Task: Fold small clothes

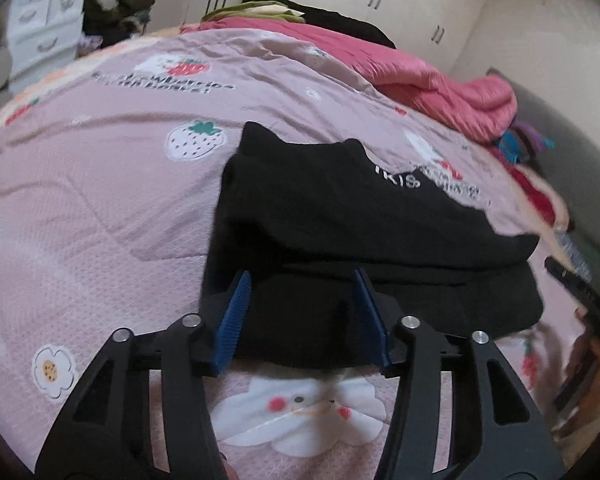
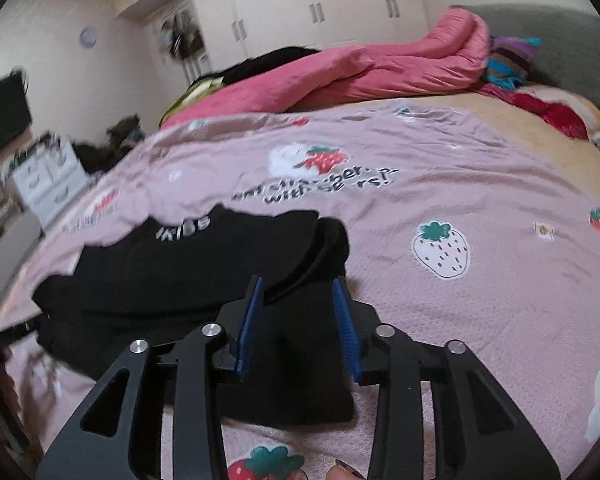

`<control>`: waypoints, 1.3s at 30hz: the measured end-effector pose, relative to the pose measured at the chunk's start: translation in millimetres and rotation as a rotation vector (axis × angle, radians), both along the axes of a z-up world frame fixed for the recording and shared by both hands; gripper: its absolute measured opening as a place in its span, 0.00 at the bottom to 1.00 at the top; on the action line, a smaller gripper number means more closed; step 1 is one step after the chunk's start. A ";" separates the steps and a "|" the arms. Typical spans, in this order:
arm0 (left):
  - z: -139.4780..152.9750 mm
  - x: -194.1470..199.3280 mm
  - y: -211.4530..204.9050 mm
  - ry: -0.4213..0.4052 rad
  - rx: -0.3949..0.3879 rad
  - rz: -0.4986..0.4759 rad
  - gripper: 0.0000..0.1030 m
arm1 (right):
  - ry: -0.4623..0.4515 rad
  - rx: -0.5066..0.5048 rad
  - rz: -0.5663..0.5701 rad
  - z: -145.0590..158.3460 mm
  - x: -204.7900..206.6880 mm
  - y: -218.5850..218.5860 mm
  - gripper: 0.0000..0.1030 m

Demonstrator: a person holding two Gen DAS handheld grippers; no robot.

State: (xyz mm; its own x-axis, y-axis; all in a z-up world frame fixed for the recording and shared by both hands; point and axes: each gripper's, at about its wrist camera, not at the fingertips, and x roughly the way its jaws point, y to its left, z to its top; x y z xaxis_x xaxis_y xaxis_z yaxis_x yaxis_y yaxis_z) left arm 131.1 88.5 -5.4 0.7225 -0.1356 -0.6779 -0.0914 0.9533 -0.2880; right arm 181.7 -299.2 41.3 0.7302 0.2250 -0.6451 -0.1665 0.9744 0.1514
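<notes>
We have a black top [image 1: 340,216] lying on the pink sheet [image 1: 100,200] of the bed, near the edge closest to us, and it already looks partly folded: in the left view an upper layer with white lettering sits over a lower layer that juts out below it, and in the right view the same doubled layers show, with a rounded fold at the far end. Our left gripper [image 1: 300,316] is spread wide, its blue pads [image 1: 236,316] standing apart over the near hem of the top, with nothing pinched between them. Our right gripper [image 2: 298,328] is likewise wide, its pads [image 2: 248,328] straddling the near corner of the cloth without clamping it. So we judge that at least one fold is done and the top lies fairly flat, but it is not yet a compact bundle; the lower layer still sticks out past the upper one and the edges do not line up. What remains, as we read it, is to take the near edge at both corners and bring it over for a further fold, then tidy the shape. Beyond the top, a pink quilt [image 2: 380,68] lies heaped at the far side of the bed; whether more small clothes wait there we cannot tell.
</notes>
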 end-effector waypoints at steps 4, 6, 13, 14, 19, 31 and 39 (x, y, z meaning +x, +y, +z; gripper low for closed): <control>-1.5 5.9 -7.1 -0.002 0.037 -0.002 0.37 | 0.060 -0.058 0.014 -19.0 10.4 13.6 0.28; -1.8 12.0 -8.6 -0.004 0.049 0.000 0.37 | 0.095 -0.076 0.015 -29.5 17.4 19.5 0.27; 1.6 40.7 -7.9 -0.014 0.037 0.012 0.37 | 0.103 -0.100 0.024 -35.8 31.4 28.8 0.27; 1.0 46.0 -6.6 -0.017 0.021 0.013 0.37 | 0.104 -0.090 0.024 -35.7 35.1 28.1 0.27; -2.8 67.4 2.4 -0.024 -0.051 0.023 0.37 | 0.099 -0.008 0.023 -29.9 54.1 22.8 0.27; 15.5 104.1 30.9 -0.106 -0.148 0.041 0.42 | 0.040 0.059 0.015 -20.4 78.3 21.8 0.27; 25.5 102.3 59.0 -0.118 -0.146 0.139 0.48 | -0.035 0.074 -0.050 -4.4 91.2 2.1 0.33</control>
State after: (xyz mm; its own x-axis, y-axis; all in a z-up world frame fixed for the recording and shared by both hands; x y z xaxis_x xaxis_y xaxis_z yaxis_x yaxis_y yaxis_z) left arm 233.4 147.5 20.1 0.8145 -0.1192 -0.5679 -0.1765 0.8814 -0.4381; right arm 272.9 -297.1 36.8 0.7633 0.2334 -0.6023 -0.1242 0.9681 0.2178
